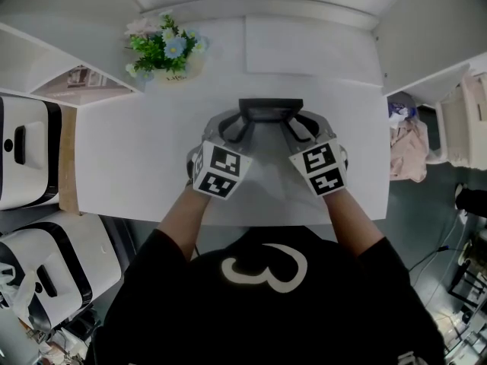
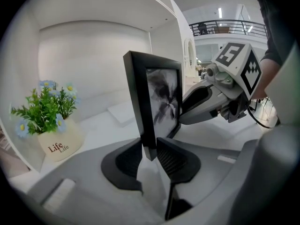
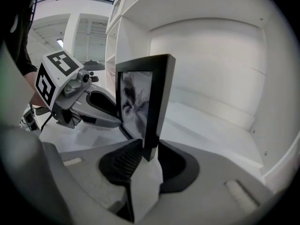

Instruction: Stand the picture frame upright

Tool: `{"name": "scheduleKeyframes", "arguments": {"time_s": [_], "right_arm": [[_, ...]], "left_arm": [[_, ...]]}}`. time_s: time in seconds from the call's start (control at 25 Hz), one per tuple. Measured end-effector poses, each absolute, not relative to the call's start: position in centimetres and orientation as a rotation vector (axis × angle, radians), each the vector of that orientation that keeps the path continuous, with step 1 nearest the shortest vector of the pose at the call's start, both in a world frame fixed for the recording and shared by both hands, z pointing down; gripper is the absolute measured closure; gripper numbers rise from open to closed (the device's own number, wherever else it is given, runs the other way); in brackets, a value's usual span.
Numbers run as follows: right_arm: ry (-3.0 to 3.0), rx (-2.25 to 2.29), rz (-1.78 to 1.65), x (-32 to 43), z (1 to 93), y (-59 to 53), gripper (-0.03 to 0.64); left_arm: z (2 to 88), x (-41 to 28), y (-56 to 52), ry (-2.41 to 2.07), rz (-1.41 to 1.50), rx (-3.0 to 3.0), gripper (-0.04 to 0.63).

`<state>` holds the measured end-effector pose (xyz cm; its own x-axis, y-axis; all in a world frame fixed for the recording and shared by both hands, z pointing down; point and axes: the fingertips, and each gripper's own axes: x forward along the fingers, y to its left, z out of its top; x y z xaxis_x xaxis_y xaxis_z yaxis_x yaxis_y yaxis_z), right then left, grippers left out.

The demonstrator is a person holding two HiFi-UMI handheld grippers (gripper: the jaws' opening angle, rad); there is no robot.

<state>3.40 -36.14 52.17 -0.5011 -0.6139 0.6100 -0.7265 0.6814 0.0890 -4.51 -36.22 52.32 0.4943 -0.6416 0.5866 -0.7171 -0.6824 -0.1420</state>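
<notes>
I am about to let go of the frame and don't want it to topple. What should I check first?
1. Left hand-held gripper grips the black rectangular picture frame: ok, its pads clamp one side edge.
2. Right hand-held gripper grips the opposite edge: ok.
3. Frame is upright: ok, it stands vertical in both gripper views.
4. Frame's bottom edge rests on the white table: cannot tell, the jaws hide the contact.
5. Rear stand is folded out: cannot tell, no view shows the back clearly.
6. Clear of the cream pot of blue and white flowers: ok, the pot sits apart, towards the left rear.
</notes>
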Motion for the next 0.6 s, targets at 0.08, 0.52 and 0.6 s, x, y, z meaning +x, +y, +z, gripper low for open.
{"name": "scheduleKeyframes", "arguments": {"time_s": [0.08,0.52,0.6], "right_arm": [[-2.280,1.000,0.239,3.18,52.24,-36.03,0.491],[-2.286,0.971,0.243,2.88,52.10,-36.01,0.465],[-2.288,0.971,0.243,2.84,51.97,-36.06,0.462]], "left_arm": [[52.37,-4.42,-36.21,-1.182,0.953,2.615,0.494],[52.50,-4.34,-36.17,-1.133,0.923,2.619,0.435],[52.56,-4.34,-36.03,-1.118,0.918,2.614,0.422]]}}
